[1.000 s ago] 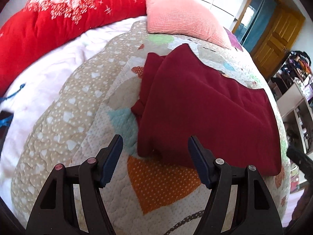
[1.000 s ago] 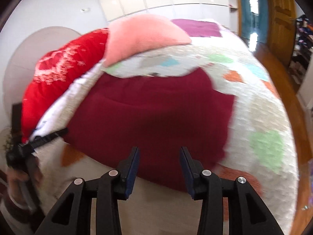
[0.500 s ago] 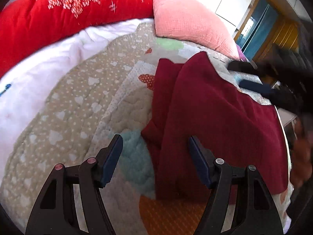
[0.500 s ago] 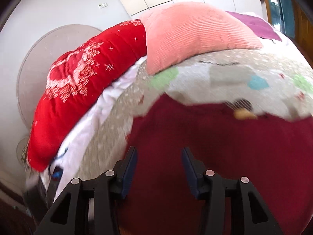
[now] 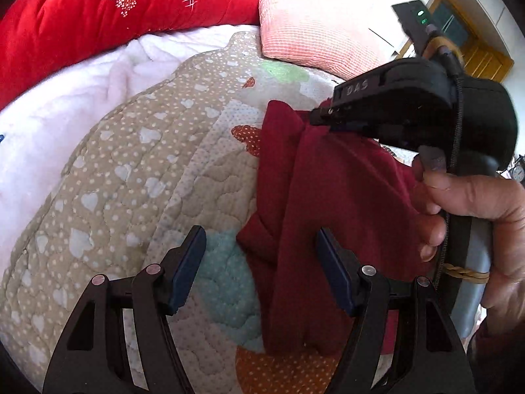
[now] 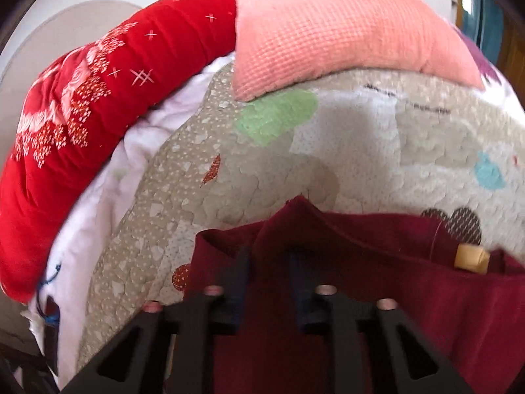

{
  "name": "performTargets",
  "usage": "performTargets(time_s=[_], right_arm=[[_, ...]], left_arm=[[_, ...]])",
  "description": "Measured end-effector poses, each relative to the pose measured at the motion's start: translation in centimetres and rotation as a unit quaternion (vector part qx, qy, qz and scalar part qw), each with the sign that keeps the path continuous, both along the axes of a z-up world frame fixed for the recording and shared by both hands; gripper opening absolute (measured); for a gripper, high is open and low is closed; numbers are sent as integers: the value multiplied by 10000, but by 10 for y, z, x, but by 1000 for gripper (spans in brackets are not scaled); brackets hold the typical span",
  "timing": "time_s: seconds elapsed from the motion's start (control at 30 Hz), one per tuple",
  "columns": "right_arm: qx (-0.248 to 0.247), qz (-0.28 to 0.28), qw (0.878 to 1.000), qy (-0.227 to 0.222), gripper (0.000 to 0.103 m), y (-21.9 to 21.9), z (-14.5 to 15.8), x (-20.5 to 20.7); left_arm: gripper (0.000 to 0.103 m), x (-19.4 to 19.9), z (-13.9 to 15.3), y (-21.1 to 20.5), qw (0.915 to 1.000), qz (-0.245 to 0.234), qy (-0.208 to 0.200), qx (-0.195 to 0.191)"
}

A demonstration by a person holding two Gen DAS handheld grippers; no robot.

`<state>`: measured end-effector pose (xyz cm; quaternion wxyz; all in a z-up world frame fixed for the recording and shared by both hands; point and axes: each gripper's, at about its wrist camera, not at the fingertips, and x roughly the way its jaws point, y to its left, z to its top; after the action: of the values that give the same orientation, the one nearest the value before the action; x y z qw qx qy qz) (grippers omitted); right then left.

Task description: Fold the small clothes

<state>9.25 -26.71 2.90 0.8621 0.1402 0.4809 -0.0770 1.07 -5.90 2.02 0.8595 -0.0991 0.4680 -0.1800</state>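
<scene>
A dark red garment [image 5: 331, 216] lies on the patchwork quilt [image 5: 137, 177]. Its left side is folded over in a strip. My left gripper [image 5: 261, 262] is open, low over the garment's near left edge. The fold lies between its fingers, and the left finger is over bare quilt. My right gripper [image 6: 269, 262] is down at the garment's far left corner [image 6: 295, 216], blurred. Its fingers stand a little apart, with cloth between and around them. It also shows in the left wrist view [image 5: 341, 115], held in a hand [image 5: 475, 216].
A red floral duvet [image 5: 108, 10] and a pink pillow [image 5: 311, 29] lie at the head of the bed. A white sheet [image 5: 65, 105] shows left of the quilt. A small tan tag [image 6: 472, 257] sits on the garment's collar edge. A wooden door [image 5: 485, 59] is far right.
My right gripper has moved across the garment to its far left corner and dropped onto it. My left gripper has moved forward along the garment's left edge and stays open.
</scene>
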Motion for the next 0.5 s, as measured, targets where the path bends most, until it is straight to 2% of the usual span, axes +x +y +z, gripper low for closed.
performTargets(time_s=[0.2,0.43,0.5], right_arm=[[116,263,9983,-501,5,5,27,-5],[282,384,9982,-373,2,15,5,11],[493,444,9968,-457,2,16,3,6]], left_arm=[[69,-5,5,4,9999,46,-115,-29],[69,0,2,6,9999,120,-44,-2],[69,2,2,5,9999,114,-68,39]])
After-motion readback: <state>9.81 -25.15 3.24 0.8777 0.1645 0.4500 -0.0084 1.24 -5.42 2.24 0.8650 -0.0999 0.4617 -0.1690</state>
